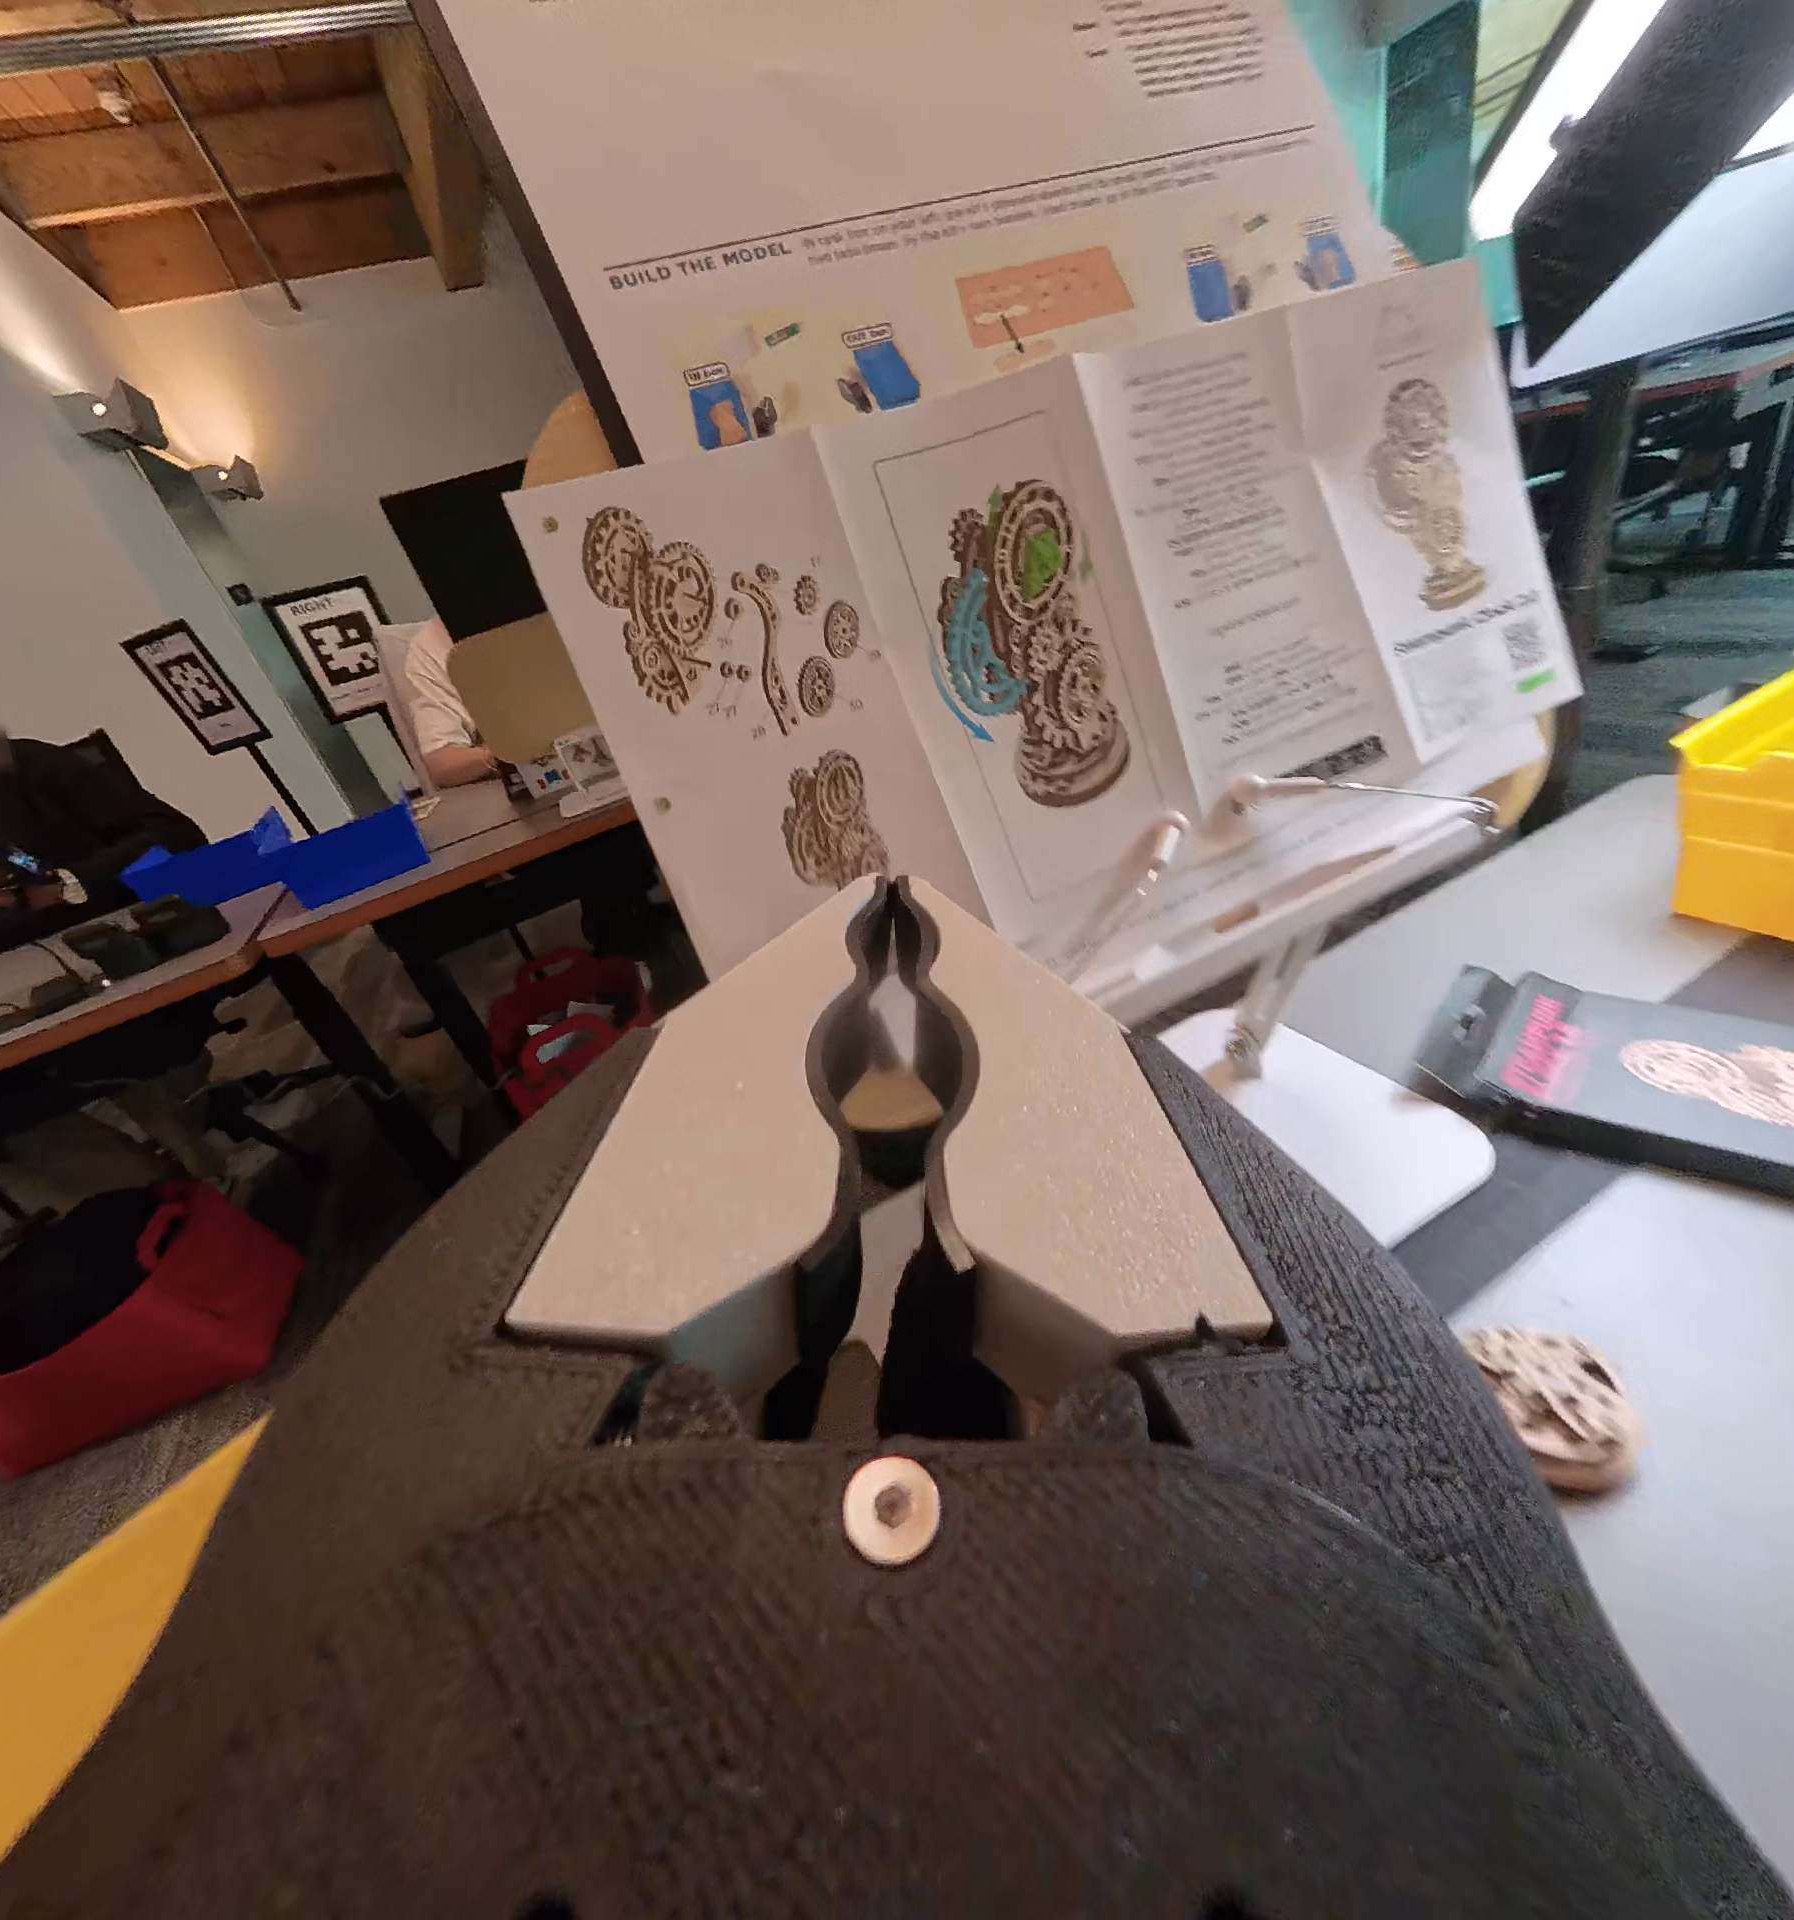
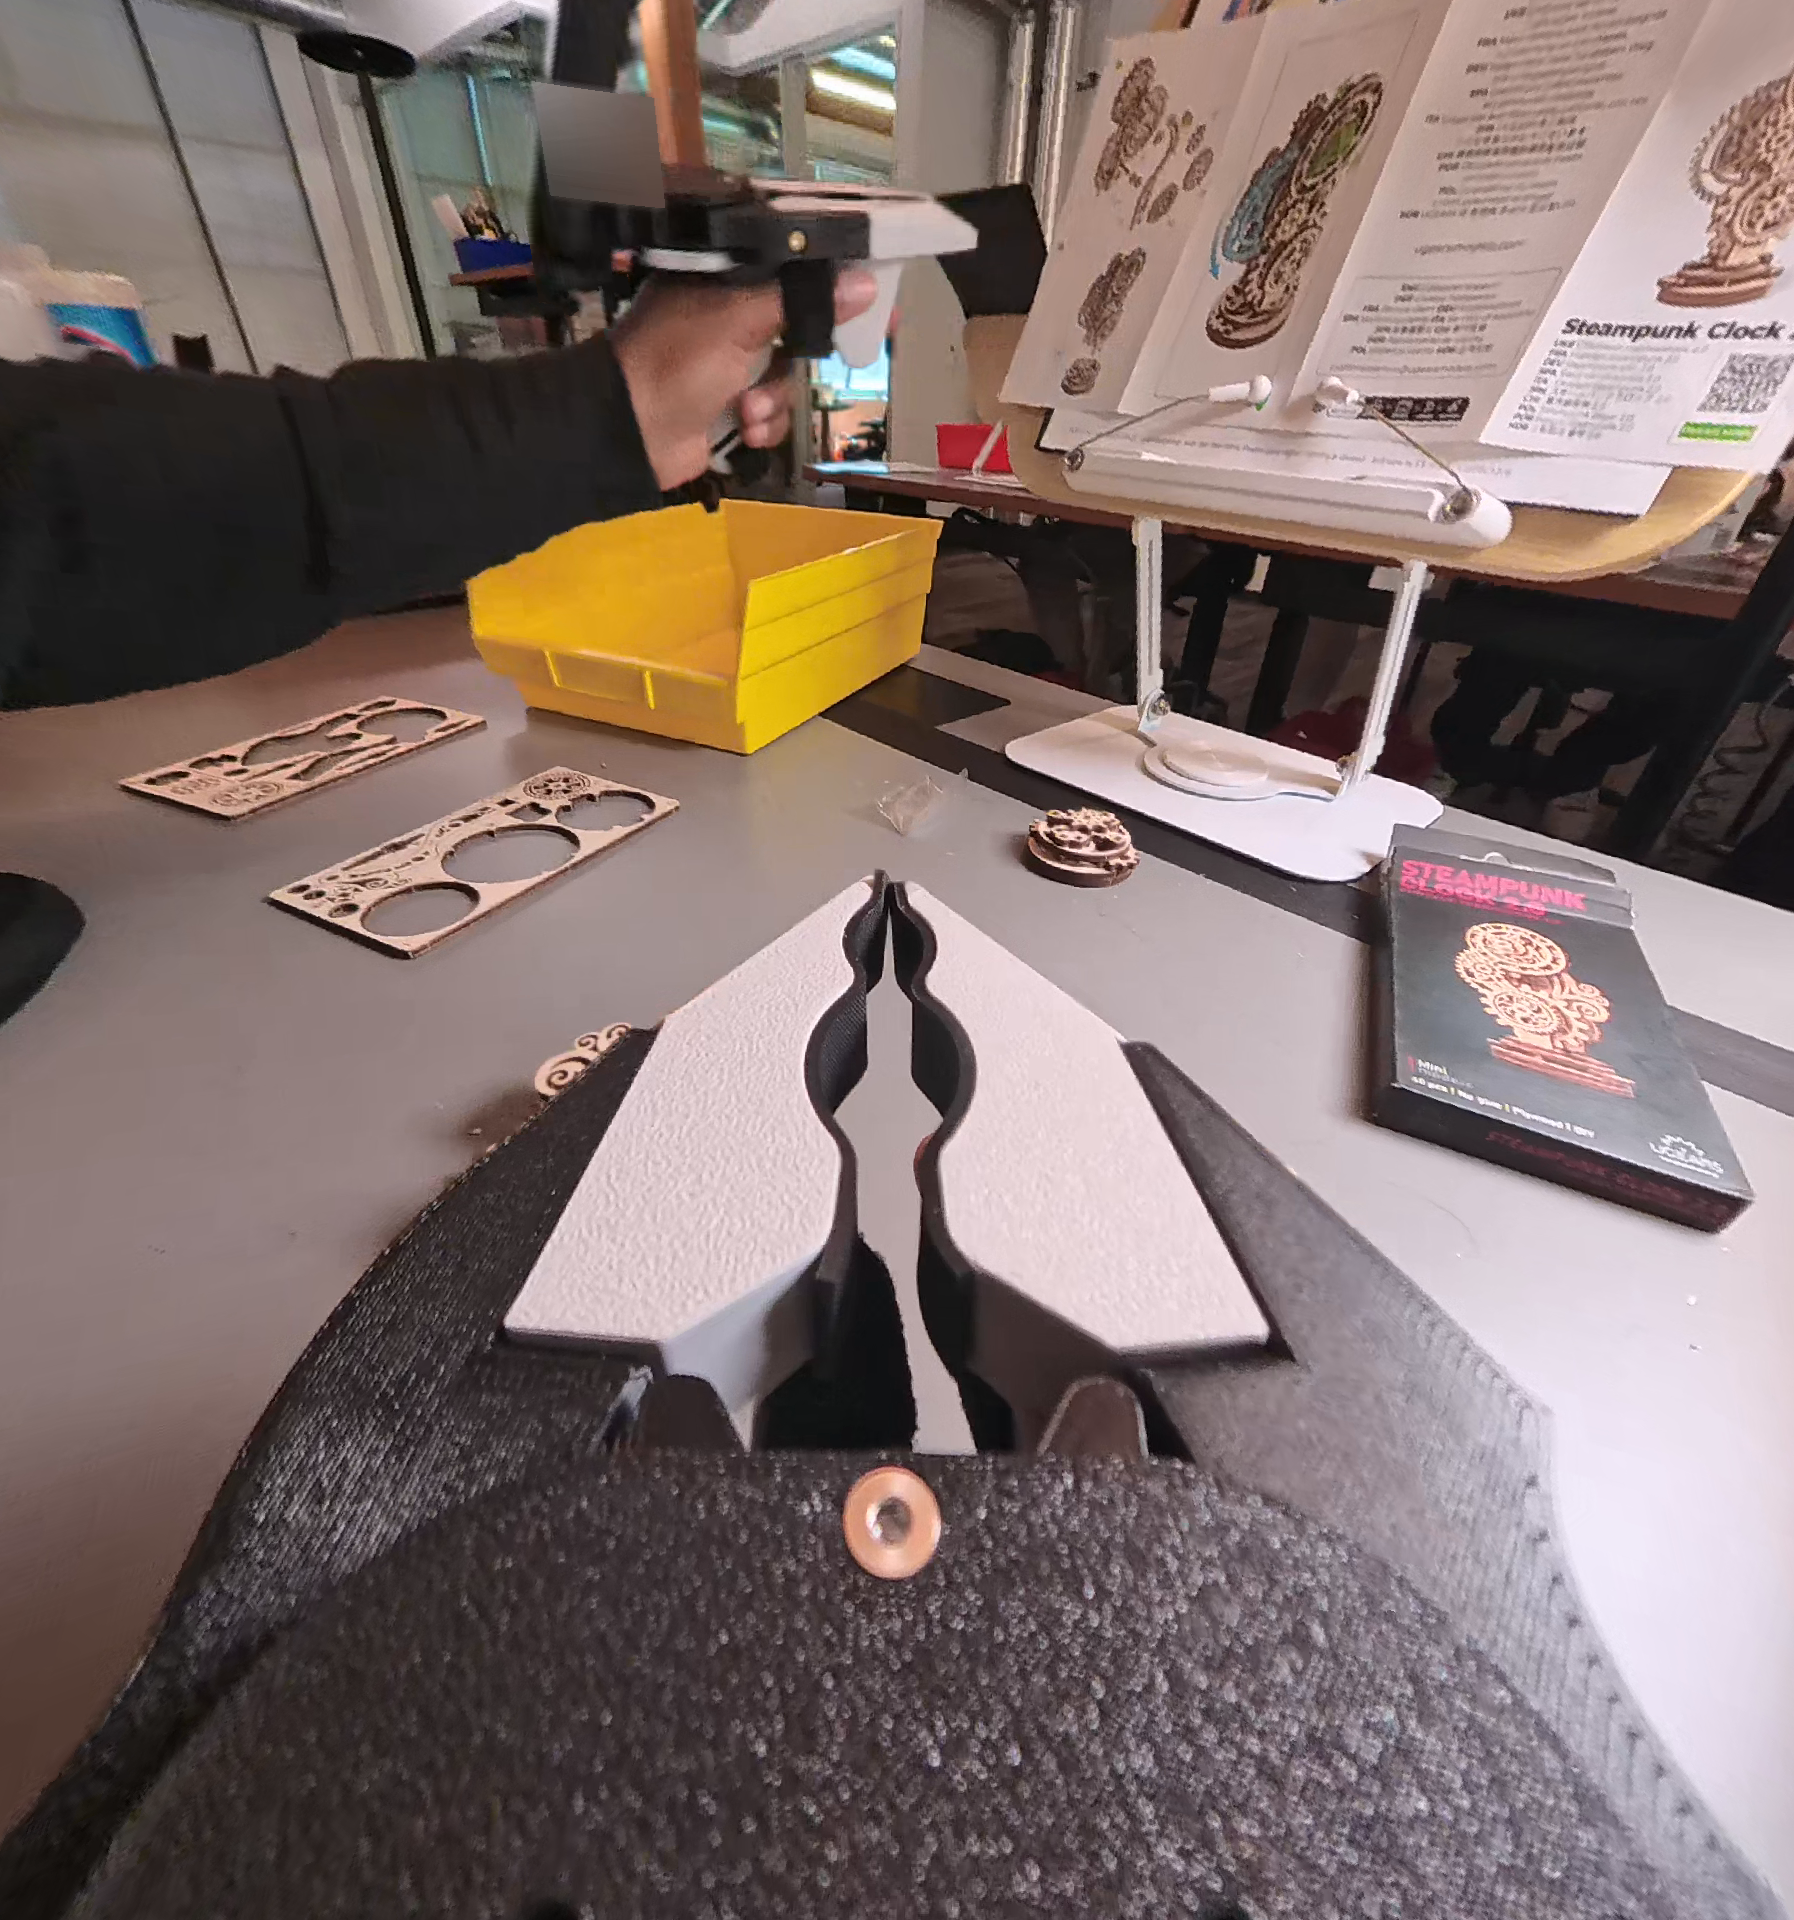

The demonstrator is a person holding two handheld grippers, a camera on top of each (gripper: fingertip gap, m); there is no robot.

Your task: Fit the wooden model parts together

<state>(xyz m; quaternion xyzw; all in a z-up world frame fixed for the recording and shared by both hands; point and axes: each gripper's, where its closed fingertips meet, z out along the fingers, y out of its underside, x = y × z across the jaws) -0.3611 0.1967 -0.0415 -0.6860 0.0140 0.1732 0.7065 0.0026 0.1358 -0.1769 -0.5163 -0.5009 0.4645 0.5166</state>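
Your right gripper (image 2: pixel 888 896): tips together, nothing between, low over grey table (image 2: pixel 249 1091). Your left gripper (image 1: pixel 893 891): tips together, bare, raised before instruction sheets (image 1: pixel 768 665). Round wooden gear assembly (image 2: pixel 1082 844) just ahead-right; two punched wooden sheets (image 2: pixel 472 868) left.

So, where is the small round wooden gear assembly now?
In the right wrist view the wooden gear assembly lies on the grey table, right of centre, just before the white stand base and left of the black box.
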